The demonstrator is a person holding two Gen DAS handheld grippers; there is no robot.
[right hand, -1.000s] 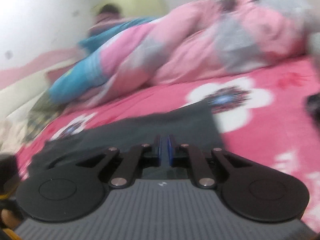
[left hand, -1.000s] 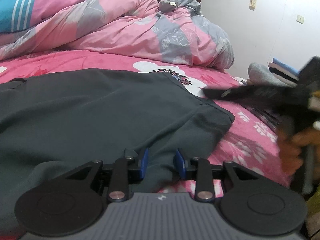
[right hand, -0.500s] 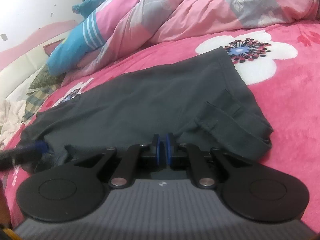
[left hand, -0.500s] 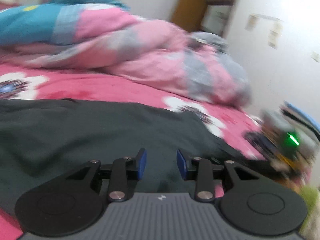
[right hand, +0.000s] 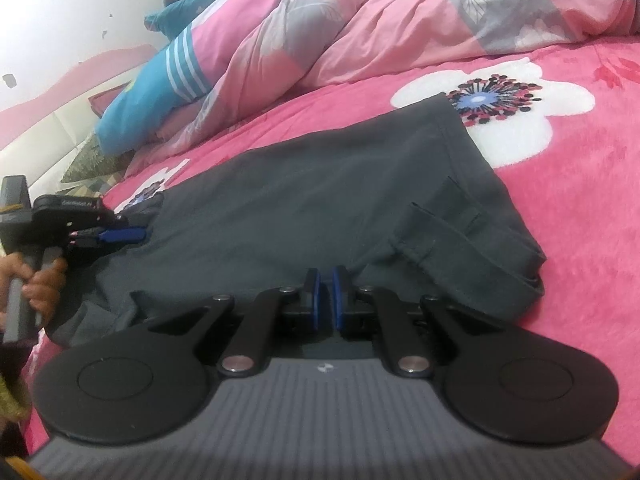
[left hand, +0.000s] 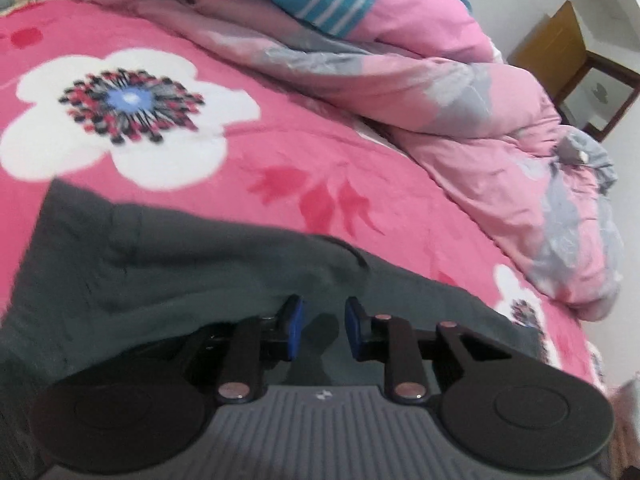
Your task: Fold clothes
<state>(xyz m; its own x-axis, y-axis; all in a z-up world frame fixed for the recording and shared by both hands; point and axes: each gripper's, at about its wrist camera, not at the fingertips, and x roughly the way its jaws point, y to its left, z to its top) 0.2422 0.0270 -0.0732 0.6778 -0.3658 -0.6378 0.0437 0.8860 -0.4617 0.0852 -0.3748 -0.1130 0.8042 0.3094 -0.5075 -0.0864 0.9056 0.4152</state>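
A dark grey garment point(right hand: 320, 200) lies spread on the pink flowered bed sheet point(right hand: 580, 216), with a folded hem or cuff at its right end point(right hand: 472, 248). My right gripper point(right hand: 325, 300) is shut on the garment's near edge. My left gripper point(left hand: 322, 322) is open, its blue pads low over the garment's point(left hand: 180, 264) other end, with cloth lying between the jaws. The left gripper also shows in the right wrist view point(right hand: 120, 235), held by a hand at the garment's left end.
A rumpled pink and grey duvet point(left hand: 460, 92) with a blue striped pillow point(right hand: 168, 80) is piled along the far side of the bed. A wooden door point(left hand: 548, 46) and white wall are beyond. A patterned cushion point(right hand: 96, 160) lies at the far left.
My left gripper has swung left along the garment to its other end and stays open. My right gripper stays shut on the near edge.
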